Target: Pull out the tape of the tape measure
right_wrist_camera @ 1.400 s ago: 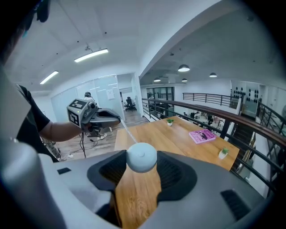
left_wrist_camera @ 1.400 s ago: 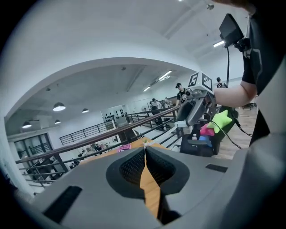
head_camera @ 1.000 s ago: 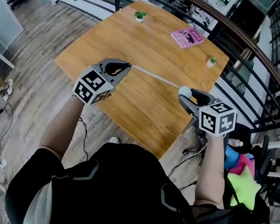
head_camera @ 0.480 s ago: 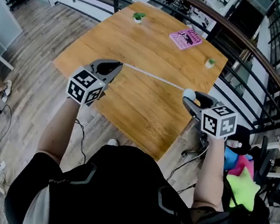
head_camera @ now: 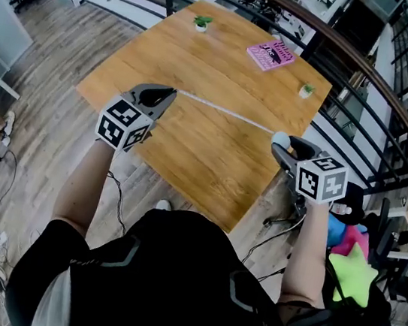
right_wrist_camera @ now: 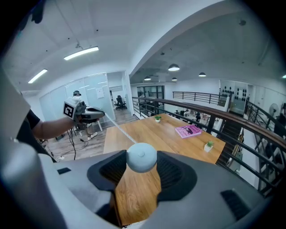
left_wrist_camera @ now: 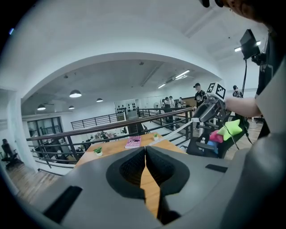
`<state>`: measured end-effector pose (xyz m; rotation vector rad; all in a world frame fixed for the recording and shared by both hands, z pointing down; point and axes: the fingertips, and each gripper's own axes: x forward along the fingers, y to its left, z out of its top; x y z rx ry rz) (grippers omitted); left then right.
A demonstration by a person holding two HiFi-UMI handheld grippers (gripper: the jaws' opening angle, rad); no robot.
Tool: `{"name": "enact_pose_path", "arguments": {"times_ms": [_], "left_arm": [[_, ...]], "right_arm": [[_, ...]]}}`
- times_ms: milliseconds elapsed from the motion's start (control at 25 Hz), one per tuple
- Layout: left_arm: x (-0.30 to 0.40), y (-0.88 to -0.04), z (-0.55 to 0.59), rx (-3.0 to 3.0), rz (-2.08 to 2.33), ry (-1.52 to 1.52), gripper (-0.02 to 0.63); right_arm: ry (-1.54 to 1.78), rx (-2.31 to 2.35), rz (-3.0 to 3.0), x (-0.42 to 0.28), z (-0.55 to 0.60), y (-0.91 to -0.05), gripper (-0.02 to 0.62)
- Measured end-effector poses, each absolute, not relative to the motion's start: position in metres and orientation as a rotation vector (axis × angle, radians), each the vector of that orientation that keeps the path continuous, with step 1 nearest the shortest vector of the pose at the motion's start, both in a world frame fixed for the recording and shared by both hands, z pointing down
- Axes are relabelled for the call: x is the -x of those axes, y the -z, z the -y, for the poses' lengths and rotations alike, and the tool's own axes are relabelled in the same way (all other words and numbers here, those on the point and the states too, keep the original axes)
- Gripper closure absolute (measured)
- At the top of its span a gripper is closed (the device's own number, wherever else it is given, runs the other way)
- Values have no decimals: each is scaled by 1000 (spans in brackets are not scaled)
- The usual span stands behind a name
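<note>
A round pale-blue tape measure (right_wrist_camera: 141, 157) sits between my right gripper's (right_wrist_camera: 141, 162) pads, which are shut on it; in the head view the tape measure (head_camera: 278, 138) hangs over the table's right edge. Its thin white tape (head_camera: 223, 110) stretches taut across the wooden table (head_camera: 205, 52) to my left gripper (head_camera: 172, 94), which is shut on the tape's end. In the left gripper view my left gripper (left_wrist_camera: 144, 154) has its jaws pressed together, and the tape (left_wrist_camera: 176, 129) runs off toward the right gripper (left_wrist_camera: 210, 109). From the right gripper view the tape (right_wrist_camera: 119, 129) leads to the left gripper (right_wrist_camera: 91, 114).
A pink book (head_camera: 272, 55) lies at the table's far side, with a small potted plant (head_camera: 202, 23) at the far left and another (head_camera: 307, 91) near the right edge. A curved railing (head_camera: 369, 77) runs behind the table. A green star toy (head_camera: 355, 268) lies on the floor at right.
My left gripper has moved left and a little toward me with the tape's end, so more tape is out. The right gripper has drifted slightly right with the tape measure.
</note>
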<state>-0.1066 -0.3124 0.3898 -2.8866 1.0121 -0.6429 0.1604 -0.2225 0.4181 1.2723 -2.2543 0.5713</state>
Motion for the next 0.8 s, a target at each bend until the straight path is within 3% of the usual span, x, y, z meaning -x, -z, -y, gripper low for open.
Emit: {"name": "enact_pose_path", "arguments": {"times_ms": [800], "left_arm": [[101,-406,316,2987,-952,633,572]], "right_arm": [[-575,-1250,2239,-158,239,-432,374]]}}
